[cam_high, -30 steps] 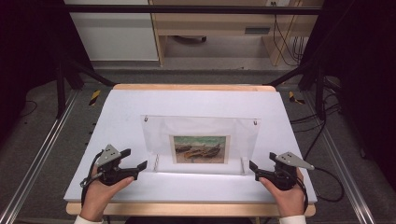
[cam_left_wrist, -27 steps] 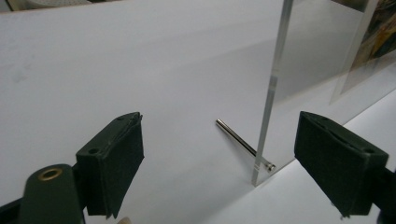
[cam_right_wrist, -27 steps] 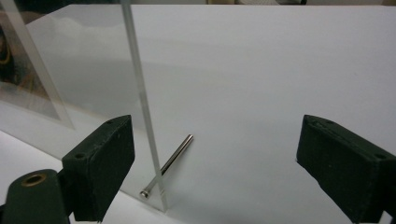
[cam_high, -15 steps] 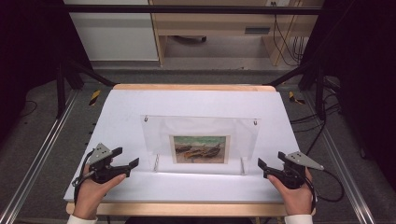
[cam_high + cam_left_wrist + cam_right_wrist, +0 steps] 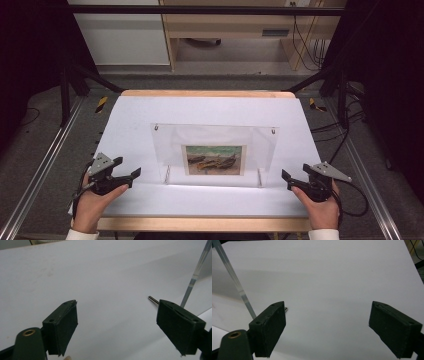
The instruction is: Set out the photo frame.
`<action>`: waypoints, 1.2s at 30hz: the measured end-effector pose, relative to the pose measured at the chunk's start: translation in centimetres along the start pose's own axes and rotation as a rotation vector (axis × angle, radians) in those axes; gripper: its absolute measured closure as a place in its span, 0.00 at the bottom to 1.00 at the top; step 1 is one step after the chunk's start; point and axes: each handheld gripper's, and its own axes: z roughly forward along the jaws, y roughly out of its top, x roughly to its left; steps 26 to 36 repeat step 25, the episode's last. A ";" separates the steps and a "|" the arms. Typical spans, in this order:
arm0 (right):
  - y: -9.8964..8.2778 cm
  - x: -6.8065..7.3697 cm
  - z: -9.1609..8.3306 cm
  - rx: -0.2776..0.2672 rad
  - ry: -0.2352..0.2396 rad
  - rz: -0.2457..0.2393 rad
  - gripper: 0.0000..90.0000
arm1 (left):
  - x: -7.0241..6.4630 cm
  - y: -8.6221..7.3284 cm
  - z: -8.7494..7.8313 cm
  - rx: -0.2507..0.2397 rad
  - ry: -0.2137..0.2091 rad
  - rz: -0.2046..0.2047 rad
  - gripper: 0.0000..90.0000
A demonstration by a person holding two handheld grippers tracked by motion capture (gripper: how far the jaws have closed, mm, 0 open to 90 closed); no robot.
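Clear acrylic picture frame [image 5: 215, 152] stood upright near the middle of the white table [image 5: 210, 107], its long axis running left to right and its small painting [image 5: 215, 160] facing me. I held the left gripper [image 5: 125, 170] and right gripper [image 5: 290, 179] apart from its ends, jaws spread and empty, so I judged the handling not yet begun.

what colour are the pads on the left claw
Dark green, almost black, pads on the left claw; the left gripper view shows it best.

White-topped table [image 5: 150, 115] with wooden edge, clear acrylic picture stand [image 5: 215, 150] upright at centre
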 end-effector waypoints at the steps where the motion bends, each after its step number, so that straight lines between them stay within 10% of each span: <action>1: 0.0 -0.1 0.0 0.006 -0.001 0.002 0.16 | 0.1 0.0 0.0 0.000 0.001 -0.002 0.18; 20: -1.2 -1.0 0.6 0.175 -0.050 -0.034 0.16 | 0.8 -0.9 0.3 0.131 0.003 0.004 0.20; 36: -1.3 -1.0 0.7 0.185 -0.047 -0.038 0.16 | 0.7 -0.9 0.4 0.143 0.003 0.014 0.20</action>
